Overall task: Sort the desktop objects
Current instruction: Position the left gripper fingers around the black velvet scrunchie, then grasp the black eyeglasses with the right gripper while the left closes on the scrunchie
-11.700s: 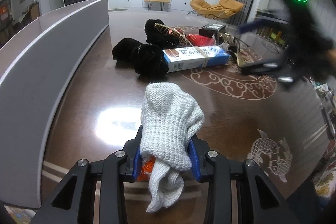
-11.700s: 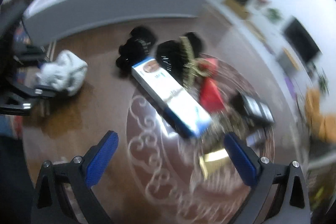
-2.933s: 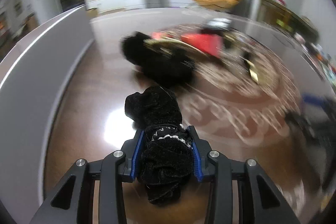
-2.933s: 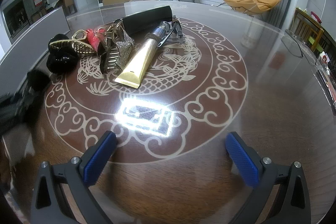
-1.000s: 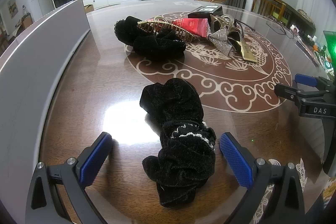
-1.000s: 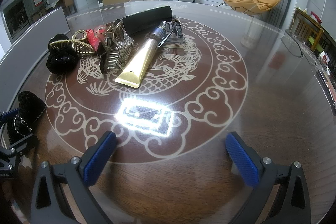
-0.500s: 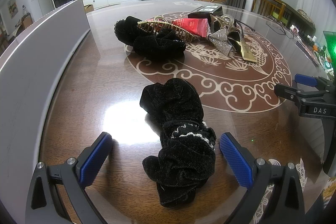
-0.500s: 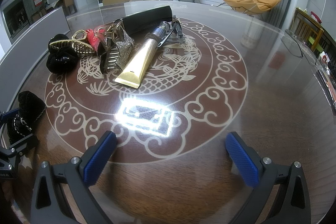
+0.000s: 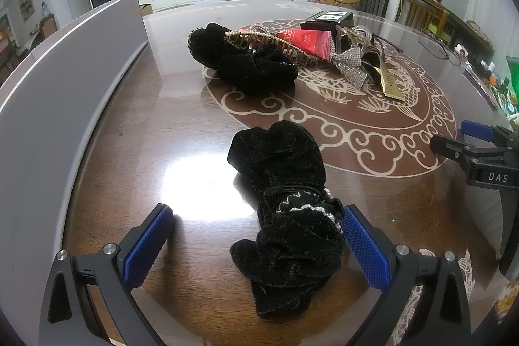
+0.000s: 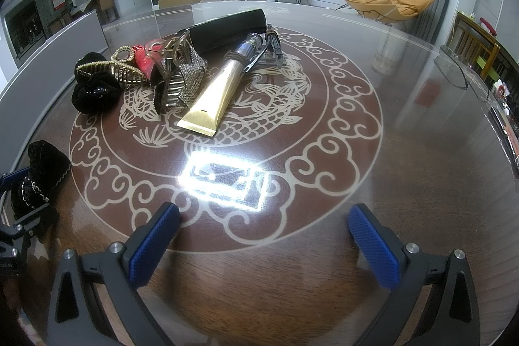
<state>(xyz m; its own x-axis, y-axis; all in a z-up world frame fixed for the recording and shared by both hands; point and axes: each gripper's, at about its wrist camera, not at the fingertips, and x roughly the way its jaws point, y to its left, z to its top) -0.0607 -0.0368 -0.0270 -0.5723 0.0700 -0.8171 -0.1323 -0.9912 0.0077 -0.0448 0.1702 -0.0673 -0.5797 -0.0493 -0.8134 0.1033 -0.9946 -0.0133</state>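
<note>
Glass-topped wood: the table (image 10: 405,125) is seen in both views, a pale dragon medallion inlaid at its centre.
Panel: a grey panel (image 9: 65,80) is stood along the table's edge at 9 o'clock in the left view.
Pile: a black case (image 10: 227,29), gold tube (image 10: 215,93), rhinestone bow (image 10: 191,77), red pouch (image 9: 306,41), gold comb clip (image 9: 259,39) and two black scrunchies (image 9: 249,67) are heaped together at 11 o'clock in the right view, unsorted.
Velvet piece: a black pearl-trimmed velvet piece (image 9: 285,209) is laid on the wood, well apart from the pile, between the left pads and touching the right-hand one. Its long axis is run from 6 to 12 o'clock in the left view, the broad end pointed toward the pile.
Left gripper (image 9: 256,235): spread wide around the velvet piece, nothing clamped.
Right gripper (image 10: 262,232): spread wide over bare table at 6 o'clock, nothing between the pads.
Progress: judged early to middle; one soft item appears set aside, most of the pile is left.
</note>
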